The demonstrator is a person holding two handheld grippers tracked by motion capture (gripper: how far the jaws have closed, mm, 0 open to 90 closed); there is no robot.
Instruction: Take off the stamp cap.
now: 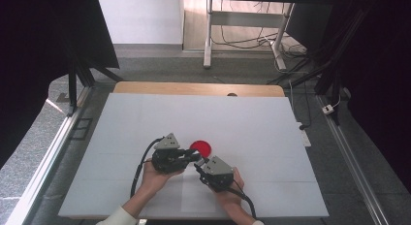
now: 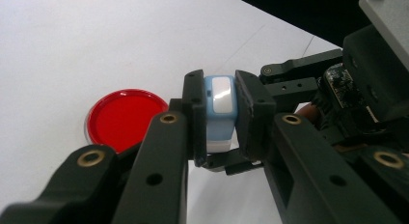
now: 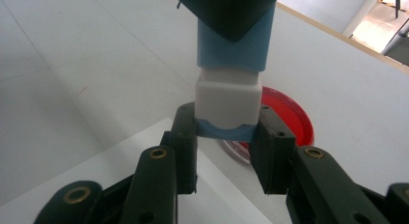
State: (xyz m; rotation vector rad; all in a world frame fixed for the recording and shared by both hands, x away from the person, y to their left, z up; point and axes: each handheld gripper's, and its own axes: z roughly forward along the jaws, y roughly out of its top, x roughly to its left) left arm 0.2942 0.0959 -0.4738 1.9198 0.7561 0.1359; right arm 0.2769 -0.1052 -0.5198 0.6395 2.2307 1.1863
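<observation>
Small blue-and-white block (image 2: 220, 113) held above white table (image 1: 271, 133) – left gripper (image 2: 221, 119) clamped on its blue part, right gripper (image 3: 226, 132) pinching white end. Red disc (image 2: 123, 118) lies just beside, on table.

A lab: black-curtained rig frame (image 1: 77, 84) around a white table (image 1: 145, 123).
</observation>
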